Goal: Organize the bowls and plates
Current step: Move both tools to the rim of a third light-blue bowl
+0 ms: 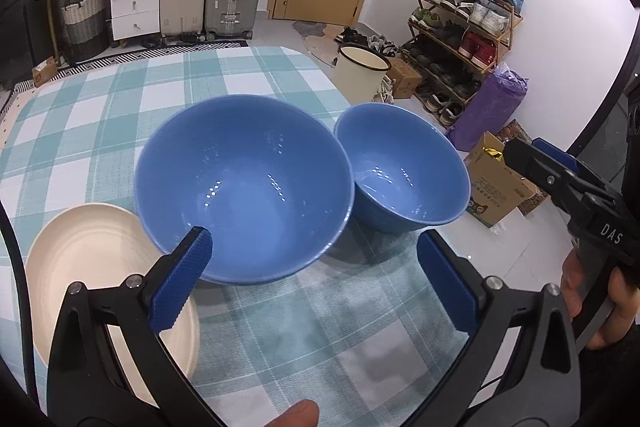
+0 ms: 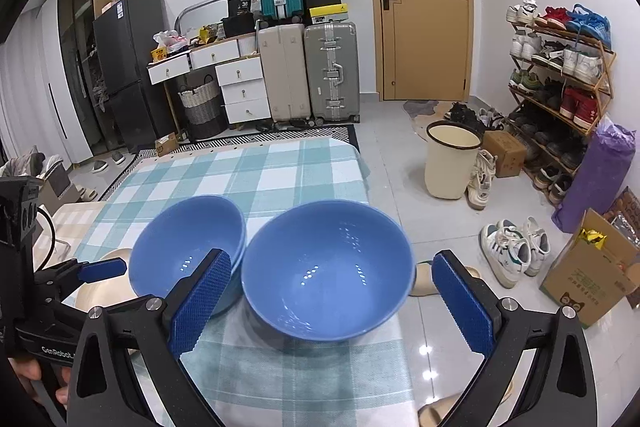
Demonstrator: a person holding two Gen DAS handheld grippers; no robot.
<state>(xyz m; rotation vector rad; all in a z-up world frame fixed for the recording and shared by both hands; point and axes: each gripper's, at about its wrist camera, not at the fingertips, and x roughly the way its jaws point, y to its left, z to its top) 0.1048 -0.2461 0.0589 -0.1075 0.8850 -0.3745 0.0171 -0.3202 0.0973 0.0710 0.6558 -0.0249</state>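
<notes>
Two glossy blue ceramic bowls side by side on the teal checked tablecloth (image 1: 120, 115), each ahead of one spread gripper.
Left gripper (image 1: 316, 275), jaws wide, holding nothing, faces left bowl (image 1: 244, 187); right gripper (image 2: 332, 301), likewise gaping, faces right bowl (image 2: 328, 271); cream round plate (image 1: 88, 259) sits left.

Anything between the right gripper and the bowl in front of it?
Nothing visible. The right gripper is open with the right bowl directly ahead between its fingers; the left bowl sits beside it, out of the path.
</notes>
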